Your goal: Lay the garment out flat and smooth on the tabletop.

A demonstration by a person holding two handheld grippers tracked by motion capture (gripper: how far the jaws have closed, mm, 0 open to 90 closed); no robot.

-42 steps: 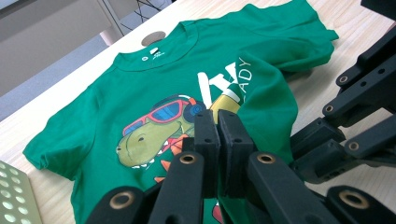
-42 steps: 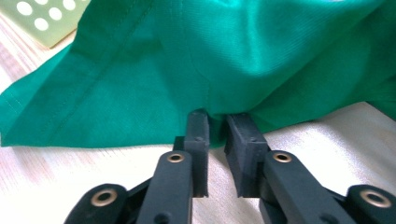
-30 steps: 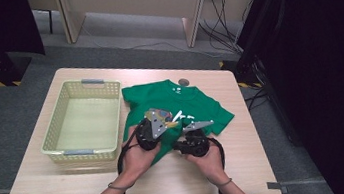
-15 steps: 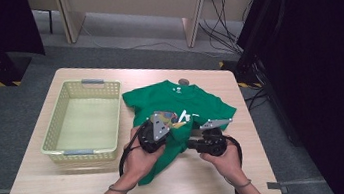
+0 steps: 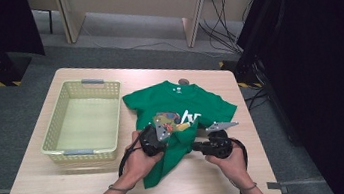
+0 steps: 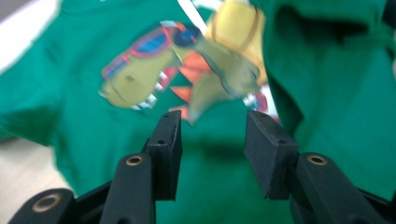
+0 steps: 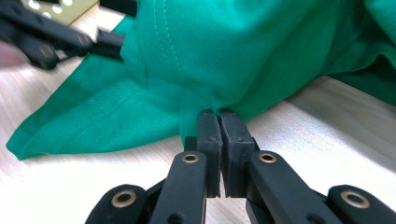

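Green T-shirt (image 5: 176, 109) lies collar away; right gripper (image 7: 219, 122) clamps its hem, left gripper (image 6: 212, 128) jaws apart, just opening, seemingly gripping nothing.

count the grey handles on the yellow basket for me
2. One grey handle sits on the far rim of the yellow basket, the other grey handle on the near rim, close to the left gripper. The long side rims carry none.
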